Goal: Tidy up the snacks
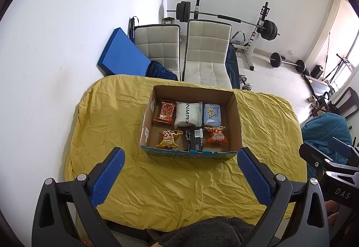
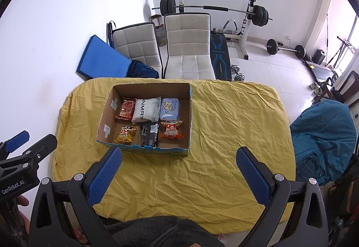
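Left wrist view, me: the cardboard box (image 1: pixel 234 112) sits mid-table on the yellow cloth (image 1: pixel 112 123), six packets inside in two rows

Partner: How do they handle?

Me: Light, crinkly and slippery, I judge; the white pack (image 1: pixel 188 114) is soft. I'd pinch a crimped end, say on the orange snack (image 1: pixel 216 135)

Partner: Jaws?

Me: Left gripper (image 1: pixel 180 176) and right gripper (image 2: pixel 179 176) both spread wide, holding nothing, hovering near the box's front wall

Cardboard box (image 1: pixel 235 121) on table cloth (image 1: pixel 112 126), ahead of left gripper (image 1: pixel 180 176). Six packets inside, two rows of three. Two chairs (image 1: pixel 208 54) behind table. Right gripper (image 2: pixel 179 176) nearer, box ahead-left.
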`<state>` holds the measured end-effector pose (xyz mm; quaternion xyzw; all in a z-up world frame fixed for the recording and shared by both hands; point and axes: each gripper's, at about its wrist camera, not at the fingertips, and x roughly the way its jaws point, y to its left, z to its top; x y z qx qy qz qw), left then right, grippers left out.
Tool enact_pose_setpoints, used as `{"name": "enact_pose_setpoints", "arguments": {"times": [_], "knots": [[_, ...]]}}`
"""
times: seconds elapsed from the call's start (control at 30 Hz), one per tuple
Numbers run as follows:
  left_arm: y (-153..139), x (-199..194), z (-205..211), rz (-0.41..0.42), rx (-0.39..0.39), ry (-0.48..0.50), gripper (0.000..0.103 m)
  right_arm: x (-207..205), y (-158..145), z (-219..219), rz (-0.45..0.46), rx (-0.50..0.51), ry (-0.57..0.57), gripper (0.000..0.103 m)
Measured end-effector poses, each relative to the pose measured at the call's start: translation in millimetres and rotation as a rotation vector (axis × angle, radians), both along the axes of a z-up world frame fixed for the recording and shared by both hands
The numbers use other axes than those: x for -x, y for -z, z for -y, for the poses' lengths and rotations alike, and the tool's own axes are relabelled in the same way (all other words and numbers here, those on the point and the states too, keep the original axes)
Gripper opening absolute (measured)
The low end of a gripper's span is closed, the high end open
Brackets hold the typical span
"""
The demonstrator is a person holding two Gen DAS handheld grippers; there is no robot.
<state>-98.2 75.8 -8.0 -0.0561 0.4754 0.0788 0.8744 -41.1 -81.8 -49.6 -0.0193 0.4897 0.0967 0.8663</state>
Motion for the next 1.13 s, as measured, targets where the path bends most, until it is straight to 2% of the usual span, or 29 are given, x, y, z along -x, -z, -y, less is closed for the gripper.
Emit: {"name": "enact_pose_setpoints", "arguments": {"times": [1.13], "knots": [[3.6,6.7,4.9,-0.003,0.004,-0.027,0.103,-0.1,-1.6,-4.4,-0.002,-0.004,0.004,0.103]]}}
